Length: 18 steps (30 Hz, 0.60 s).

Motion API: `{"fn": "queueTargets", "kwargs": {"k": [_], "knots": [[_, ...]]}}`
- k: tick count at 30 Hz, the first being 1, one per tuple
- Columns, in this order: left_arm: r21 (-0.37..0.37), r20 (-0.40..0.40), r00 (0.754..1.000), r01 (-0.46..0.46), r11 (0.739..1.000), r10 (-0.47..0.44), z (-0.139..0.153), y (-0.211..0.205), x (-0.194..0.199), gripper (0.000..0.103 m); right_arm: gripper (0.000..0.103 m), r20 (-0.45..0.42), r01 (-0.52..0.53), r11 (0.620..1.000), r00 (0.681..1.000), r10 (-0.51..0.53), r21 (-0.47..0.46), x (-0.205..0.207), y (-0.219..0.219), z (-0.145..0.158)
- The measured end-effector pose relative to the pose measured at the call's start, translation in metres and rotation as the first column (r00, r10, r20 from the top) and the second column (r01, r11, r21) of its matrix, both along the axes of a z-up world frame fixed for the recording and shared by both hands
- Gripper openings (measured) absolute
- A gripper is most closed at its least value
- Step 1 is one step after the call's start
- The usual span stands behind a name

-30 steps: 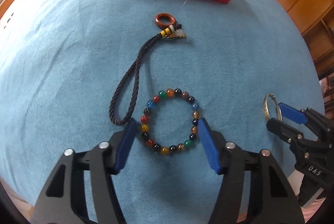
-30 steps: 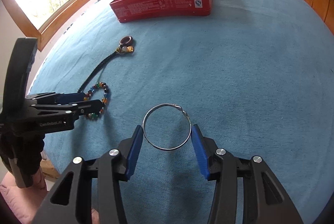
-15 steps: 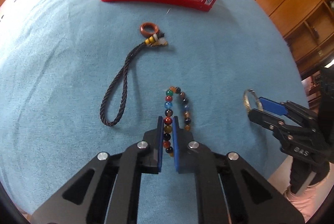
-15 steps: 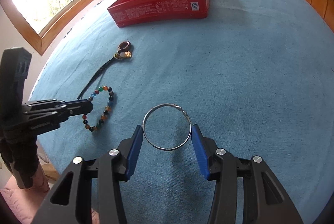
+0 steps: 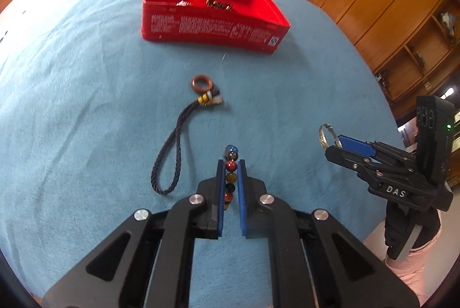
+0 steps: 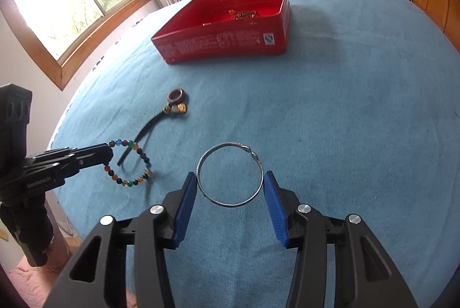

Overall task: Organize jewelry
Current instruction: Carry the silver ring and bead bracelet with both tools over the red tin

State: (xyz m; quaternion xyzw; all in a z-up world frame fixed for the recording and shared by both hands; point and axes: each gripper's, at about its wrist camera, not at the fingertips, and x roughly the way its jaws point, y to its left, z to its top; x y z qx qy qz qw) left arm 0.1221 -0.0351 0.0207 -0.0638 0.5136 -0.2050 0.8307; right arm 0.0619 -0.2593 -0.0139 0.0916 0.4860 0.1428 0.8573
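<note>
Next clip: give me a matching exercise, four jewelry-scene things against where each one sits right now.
Things:
1. bead bracelet
2. silver bangle
3. cord with brown ring
4. red box

Places:
A. lying loose on the blue cloth, nothing gripping it
B. pinched in the left gripper
C. far end of the cloth, open on top
D. between the pads of the right gripper

Pairs: 1-B, 2-D, 3-A, 4-C

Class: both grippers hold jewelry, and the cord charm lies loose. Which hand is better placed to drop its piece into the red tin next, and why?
Either could. I'd lean left: the left gripper pinches the bead bracelet clear of the cloth. The right gripper clamps the silver bangle. The red tin sits open ahead.
</note>
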Motion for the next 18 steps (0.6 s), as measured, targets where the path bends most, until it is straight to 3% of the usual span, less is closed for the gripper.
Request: {"fn": "queueTargets", "kwargs": {"k": [18], "knots": [[-0.059, 0.135, 0.99, -0.035, 0.998, 0.043, 0.062, 0.007, 0.049, 0.006, 0.048, 0.068, 0.02, 1.0, 0.998, -0.019, -0.009, 0.063, 0.005, 0.044]]}}
